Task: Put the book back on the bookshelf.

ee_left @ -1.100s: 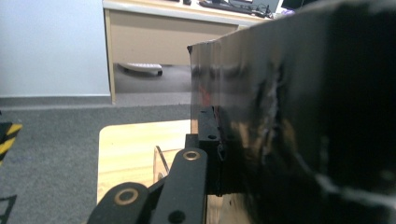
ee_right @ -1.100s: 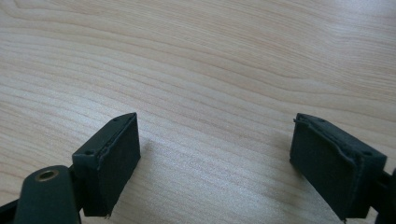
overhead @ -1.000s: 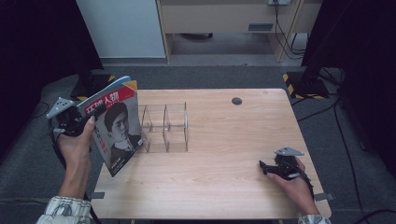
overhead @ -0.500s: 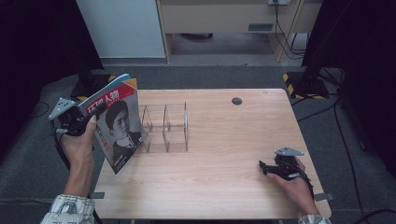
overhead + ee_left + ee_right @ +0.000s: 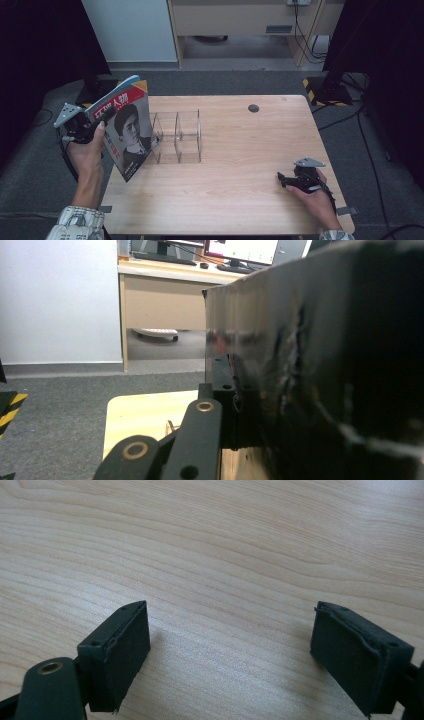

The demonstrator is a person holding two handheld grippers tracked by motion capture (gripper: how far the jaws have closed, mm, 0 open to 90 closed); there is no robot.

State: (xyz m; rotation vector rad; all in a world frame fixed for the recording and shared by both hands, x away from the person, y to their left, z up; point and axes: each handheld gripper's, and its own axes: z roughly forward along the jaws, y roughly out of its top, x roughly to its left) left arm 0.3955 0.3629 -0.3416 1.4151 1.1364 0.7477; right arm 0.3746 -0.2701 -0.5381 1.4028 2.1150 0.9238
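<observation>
Magazine (image 5: 127, 127) — portrait cover, red title band — clamped at its spine side in the left gripper (image 5: 80, 131), jaws closed on it; raised and tilted over the left edge of the bench (image 5: 240, 210), lower corner at or just above the wood, hard to tell which.
Clear divider rack (image 5: 177, 136) — empty, just right of the magazine, on the left half of the bench.
Right gripper (image 5: 295, 179) — resting near the front right corner, jaws wide, nothing between them.
Step in hand, by judgement: carrying the magazine to the rack. Next move calls for standing it upright and lining its edge with a slot.
Left gripper view: magazine (image 5: 320, 370) close and dark, edge-on, with a desk behind. Right gripper view: bare wood grain between open jaws.
</observation>
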